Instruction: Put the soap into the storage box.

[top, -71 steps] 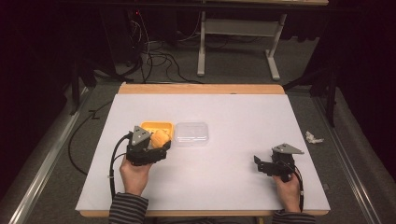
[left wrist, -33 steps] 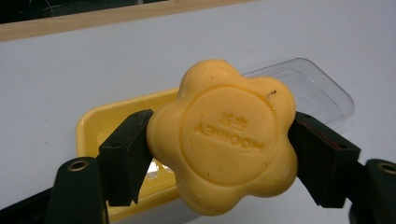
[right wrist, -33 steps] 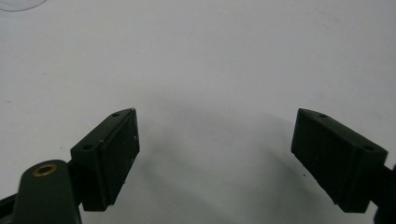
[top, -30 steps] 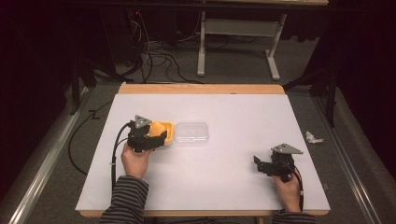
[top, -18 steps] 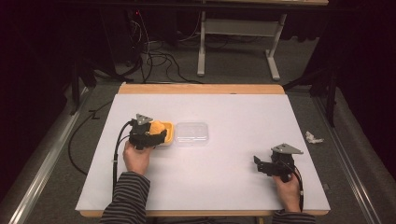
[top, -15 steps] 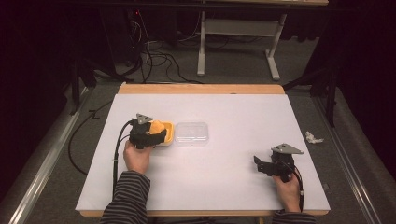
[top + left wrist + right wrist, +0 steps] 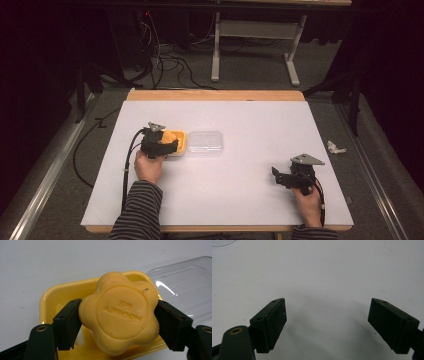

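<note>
The soap (image 7: 119, 318), a pale orange flower-shaped bar with stamped lettering on its face, sits pinched between the two jaws of the left gripper (image 7: 117, 325), one jaw pressed on each side of it. It is over the yellow dish (image 7: 53, 293), whose rim shows behind and beneath it; whether the bar touches the dish floor cannot be told. In the high view the dish (image 7: 178, 144) lies on the left half of the white table (image 7: 240, 195), with the left gripper (image 7: 159, 142) over its left part and the person's left hand (image 7: 147, 167) just near of it, a striped sleeve (image 7: 140, 210) running to the near edge.

Just right of the dish lies a clear lid (image 7: 204, 144), flat on the table; the two look to be touching or almost so. In the left gripper view the lid (image 7: 185, 287) appears beyond the soap.

Well apart, at the near right of the table, the right gripper (image 7: 281, 178) is held in the right hand (image 7: 306, 197). Its jaws stand spread wide with nothing between them, over bare table (image 7: 324, 277).

A crumpled white scrap (image 7: 335, 147) lies on the floor right of the table.
</note>
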A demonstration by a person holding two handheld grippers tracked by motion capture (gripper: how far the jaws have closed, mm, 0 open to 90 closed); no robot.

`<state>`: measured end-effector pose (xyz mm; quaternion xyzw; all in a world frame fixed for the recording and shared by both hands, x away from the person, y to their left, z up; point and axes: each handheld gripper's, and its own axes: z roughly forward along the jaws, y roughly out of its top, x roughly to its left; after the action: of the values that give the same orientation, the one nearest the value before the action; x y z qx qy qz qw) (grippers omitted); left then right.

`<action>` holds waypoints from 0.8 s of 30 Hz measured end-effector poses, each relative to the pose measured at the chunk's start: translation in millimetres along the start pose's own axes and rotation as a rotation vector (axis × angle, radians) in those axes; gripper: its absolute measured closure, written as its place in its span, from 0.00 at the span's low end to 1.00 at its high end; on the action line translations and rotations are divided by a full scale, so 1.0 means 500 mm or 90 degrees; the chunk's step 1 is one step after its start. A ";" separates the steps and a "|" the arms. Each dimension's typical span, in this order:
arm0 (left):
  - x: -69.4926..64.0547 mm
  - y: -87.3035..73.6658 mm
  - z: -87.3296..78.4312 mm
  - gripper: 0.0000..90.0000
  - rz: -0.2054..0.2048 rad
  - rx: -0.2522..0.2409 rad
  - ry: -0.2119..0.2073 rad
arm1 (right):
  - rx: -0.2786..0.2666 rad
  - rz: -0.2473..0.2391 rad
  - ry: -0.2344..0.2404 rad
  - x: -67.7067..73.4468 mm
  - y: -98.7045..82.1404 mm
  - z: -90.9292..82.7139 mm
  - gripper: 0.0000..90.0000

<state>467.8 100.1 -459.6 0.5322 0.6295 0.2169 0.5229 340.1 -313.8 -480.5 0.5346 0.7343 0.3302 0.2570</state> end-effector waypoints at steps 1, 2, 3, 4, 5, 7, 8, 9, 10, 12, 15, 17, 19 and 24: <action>0.001 -0.001 0.001 0.30 0.001 0.001 0.002 | 0.001 0.000 0.000 0.000 0.000 0.000 0.17; 0.002 -0.001 0.003 0.30 0.002 0.001 0.003 | 0.002 0.000 0.000 0.001 0.000 0.000 0.17; 0.002 -0.001 0.004 0.30 0.000 0.000 0.004 | 0.002 0.000 0.000 0.001 0.000 0.000 0.17; 0.003 -0.002 0.005 0.30 0.001 0.001 0.006 | 0.002 0.000 0.000 0.001 0.000 0.000 0.17; 0.003 -0.002 0.007 0.30 -0.001 0.000 0.007 | 0.002 0.000 0.000 0.001 0.000 0.000 0.17; 0.006 -0.005 0.011 0.30 -0.002 0.004 0.012 | 0.002 0.001 0.000 0.001 0.000 0.000 0.17; 0.007 -0.006 0.013 0.30 -0.001 0.007 0.015 | 0.002 0.001 0.000 0.001 0.000 0.000 0.17; 0.008 -0.008 0.014 0.30 0.003 0.009 0.018 | 0.002 0.000 -0.001 0.000 0.000 0.000 0.17; 0.009 -0.009 0.015 0.30 0.002 0.012 0.019 | 0.001 0.001 0.000 0.000 0.000 0.000 0.17; 0.010 -0.012 0.018 0.30 0.005 0.012 0.023 | 0.003 0.002 0.000 0.001 0.000 0.001 0.17; 0.012 -0.014 0.021 0.30 0.008 0.012 0.028 | 0.004 -0.001 -0.001 0.001 0.000 0.001 0.17; 0.013 -0.015 0.022 0.30 0.009 0.012 0.028 | 0.004 -0.001 -0.001 0.001 0.000 0.001 0.17; 0.012 -0.016 0.023 0.30 0.013 0.010 0.028 | 0.005 0.000 -0.001 0.001 0.000 0.001 0.17; 0.015 -0.018 0.025 0.30 0.015 0.012 0.030 | 0.008 -0.002 -0.003 0.001 0.001 0.002 0.17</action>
<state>475.9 100.2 -474.7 0.5395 0.6373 0.2298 0.5000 341.1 -313.0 -480.9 0.5361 0.7365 0.3238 0.2556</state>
